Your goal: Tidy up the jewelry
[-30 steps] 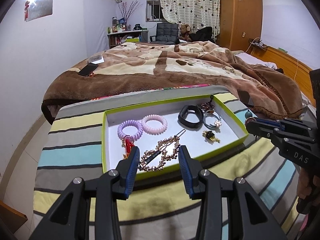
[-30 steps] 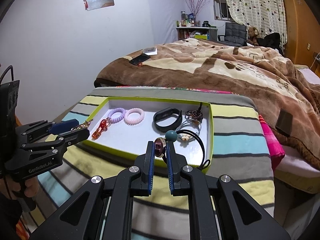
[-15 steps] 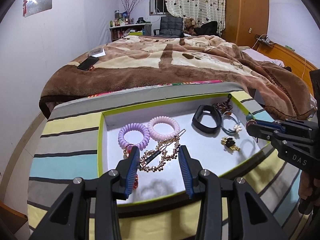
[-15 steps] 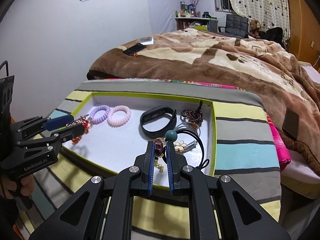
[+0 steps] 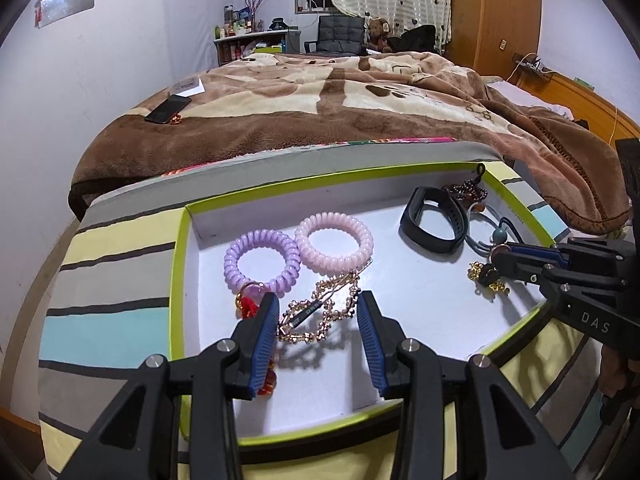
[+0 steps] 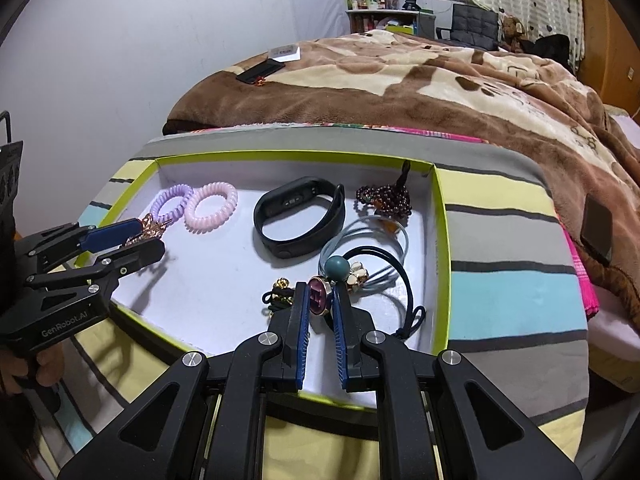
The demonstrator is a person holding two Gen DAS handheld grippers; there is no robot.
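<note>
Your left claw hangs low over the near left part of the tray. Its two blue pads are wide apart, and the gold clip sits in the gap between them. From the right camera, the clip looks pinched at the tips of that claw, so you cannot tell for sure if it is held or just lying there. A red charm is right by the left pad. Just past the clip lie two curly bands, a purple band and a pink band, side by side and touching. Your right claw is over the near right part of the tray. Its pads are close together and squeeze a purple gem on a black cord. A green ball on the same cord sticks up just past the tips. A small gold bit lies next to the left pad. The black watch rests in the middle of the tray. The dark beads are in the far right corner. A pale blue loop lies between the beads and your right claw. The tray sits on a striped cloth, with a bed behind it.
</note>
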